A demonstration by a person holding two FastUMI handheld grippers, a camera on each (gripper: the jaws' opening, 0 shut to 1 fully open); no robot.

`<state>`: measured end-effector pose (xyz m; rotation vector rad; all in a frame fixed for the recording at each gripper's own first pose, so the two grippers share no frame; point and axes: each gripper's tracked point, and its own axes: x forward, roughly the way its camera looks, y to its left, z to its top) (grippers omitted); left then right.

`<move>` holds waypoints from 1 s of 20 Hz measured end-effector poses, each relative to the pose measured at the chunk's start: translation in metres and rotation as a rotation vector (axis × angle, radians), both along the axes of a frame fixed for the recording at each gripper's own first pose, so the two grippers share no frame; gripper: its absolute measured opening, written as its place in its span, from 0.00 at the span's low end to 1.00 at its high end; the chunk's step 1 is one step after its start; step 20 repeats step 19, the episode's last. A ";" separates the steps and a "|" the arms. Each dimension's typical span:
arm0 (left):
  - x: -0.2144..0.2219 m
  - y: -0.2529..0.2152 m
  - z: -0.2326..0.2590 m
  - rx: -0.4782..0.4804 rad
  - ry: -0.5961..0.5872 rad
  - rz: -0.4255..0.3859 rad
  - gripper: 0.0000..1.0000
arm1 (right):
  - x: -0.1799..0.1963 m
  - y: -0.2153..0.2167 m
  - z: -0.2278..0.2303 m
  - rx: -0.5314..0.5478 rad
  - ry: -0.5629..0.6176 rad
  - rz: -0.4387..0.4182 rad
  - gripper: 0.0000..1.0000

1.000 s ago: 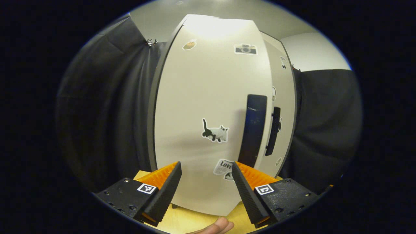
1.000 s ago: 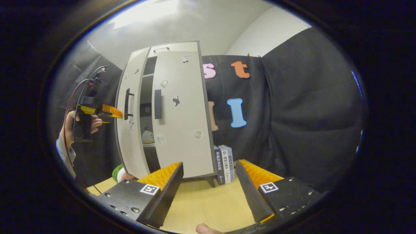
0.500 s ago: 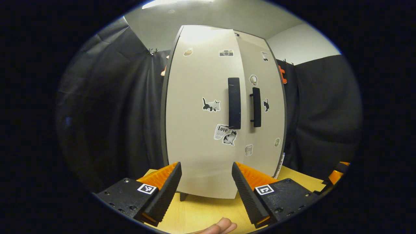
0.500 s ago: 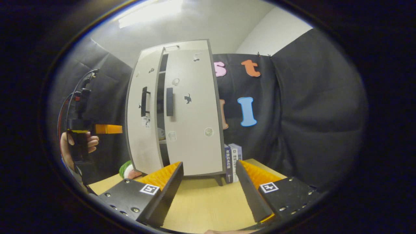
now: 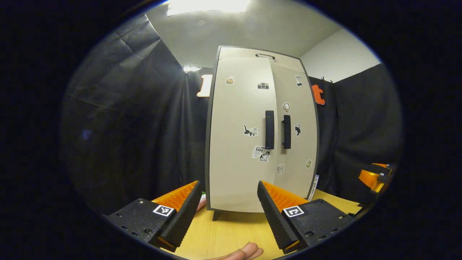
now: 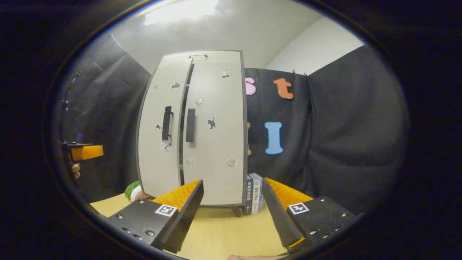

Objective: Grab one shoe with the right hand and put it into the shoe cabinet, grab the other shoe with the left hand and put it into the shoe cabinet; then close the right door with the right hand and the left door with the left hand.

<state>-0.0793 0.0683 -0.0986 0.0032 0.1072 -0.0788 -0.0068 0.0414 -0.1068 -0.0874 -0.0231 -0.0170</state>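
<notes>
Pale grey and tall, the shoe cabinet (image 5: 252,144) stands on the far part of the wooden counter (image 5: 231,234), in front of the black cloth wall. In the left gripper view its left door (image 5: 238,137) and right door (image 5: 294,133) both look shut, with the two dark handles (image 5: 269,130) side by side at the middle. In the right gripper view a narrow dark gap shows between the doors, so the left door (image 6: 160,133) may stand slightly proud of the right door (image 6: 214,133). The shoes are hidden behind the doors. Small stickers dot both door fronts. A few books (image 6: 254,193) stand upright just right of the cabinet's foot, and a green and white thing (image 6: 133,190) lies by its left foot, too hidden to name. The left hand-held gripper (image 5: 229,211) hangs near, well apart from the cabinet, fingers spread with nothing between them. The right hand-held gripper (image 6: 232,213) likewise hangs with fingers spread and empty.
</notes>
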 end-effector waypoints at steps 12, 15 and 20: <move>-0.036 0.009 0.011 -0.044 -0.021 0.044 0.94 | 0.000 0.006 0.027 -0.094 0.011 0.052 0.94; -0.040 -0.002 0.011 -0.039 -0.018 0.017 0.94 | -0.002 0.006 0.019 -0.109 0.017 0.052 0.96; -0.045 -0.005 0.010 -0.048 -0.008 0.013 0.94 | -0.002 0.006 0.018 -0.061 0.018 0.063 0.96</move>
